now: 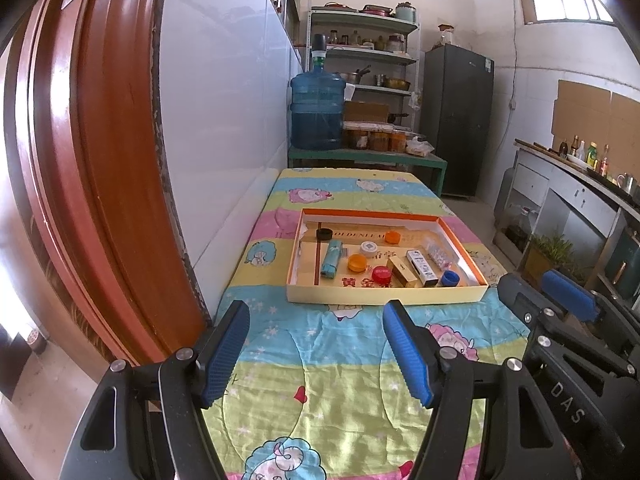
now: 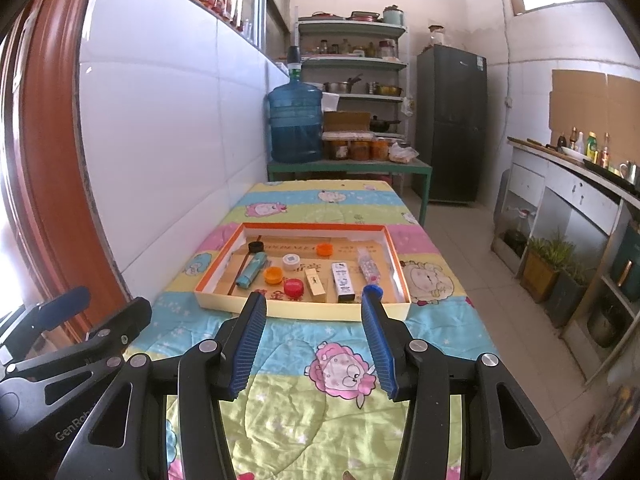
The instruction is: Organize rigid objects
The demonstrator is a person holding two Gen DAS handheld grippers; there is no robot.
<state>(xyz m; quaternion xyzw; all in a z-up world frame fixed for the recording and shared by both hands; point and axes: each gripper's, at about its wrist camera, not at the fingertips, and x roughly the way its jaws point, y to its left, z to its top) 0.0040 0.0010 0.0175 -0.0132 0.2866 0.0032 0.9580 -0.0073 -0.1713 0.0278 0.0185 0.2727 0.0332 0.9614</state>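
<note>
Both grippers, left gripper (image 1: 316, 316) and right gripper (image 2: 314, 306), spread, empty; small red plastic bottle cap (image 2: 294, 286) at frame centre looked light, rigid, slippery: pinch its rim.

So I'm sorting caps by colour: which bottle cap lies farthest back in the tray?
The black cap, alone at the tray's far left corner, behind both orange caps.

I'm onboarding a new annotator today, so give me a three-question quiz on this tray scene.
1. True or false: the left tool holds a bottle cap.
2. How many orange caps lie in the shallow box?
3. Which cap lies nearest the box's front right corner: A black, B blue, C red?

Key
1. False: both the left and the right tool are open and empty, short of the box.
2. Two.
3. B, the blue cap.
</note>
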